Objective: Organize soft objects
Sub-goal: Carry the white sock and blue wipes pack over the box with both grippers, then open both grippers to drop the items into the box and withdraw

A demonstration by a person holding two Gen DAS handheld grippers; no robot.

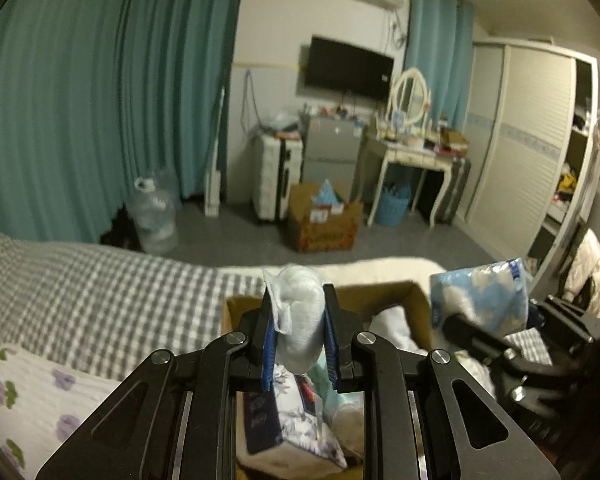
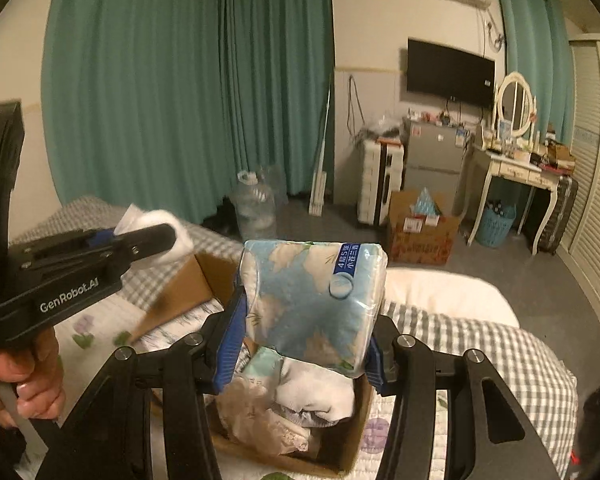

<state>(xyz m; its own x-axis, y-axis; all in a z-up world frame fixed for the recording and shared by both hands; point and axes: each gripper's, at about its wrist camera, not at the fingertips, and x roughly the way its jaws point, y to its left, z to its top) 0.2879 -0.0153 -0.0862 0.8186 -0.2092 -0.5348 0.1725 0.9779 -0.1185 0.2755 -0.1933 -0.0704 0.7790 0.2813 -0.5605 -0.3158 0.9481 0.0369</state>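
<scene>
My left gripper point(image 1: 298, 312) is shut on a white cotton-pad pack point(image 1: 300, 316) and holds it above the open cardboard box point(image 1: 384, 294) on the bed. It also shows at the left of the right wrist view point(image 2: 168, 236). My right gripper point(image 2: 302, 344) is shut on a blue-and-white tissue pack point(image 2: 312, 300), held over the same box point(image 2: 188, 280). The tissue pack appears at the right of the left wrist view point(image 1: 480, 296). The box holds several soft packs and white cloth point(image 2: 312, 396).
The box rests on a bed with a grey checked cover point(image 1: 100, 292) and a floral quilt point(image 1: 32, 400). Beyond the bed are a water jug point(image 1: 154, 216), a second cardboard box point(image 1: 324, 220), a fridge, a dressing table point(image 1: 412, 152) and a wardrobe point(image 1: 532, 152).
</scene>
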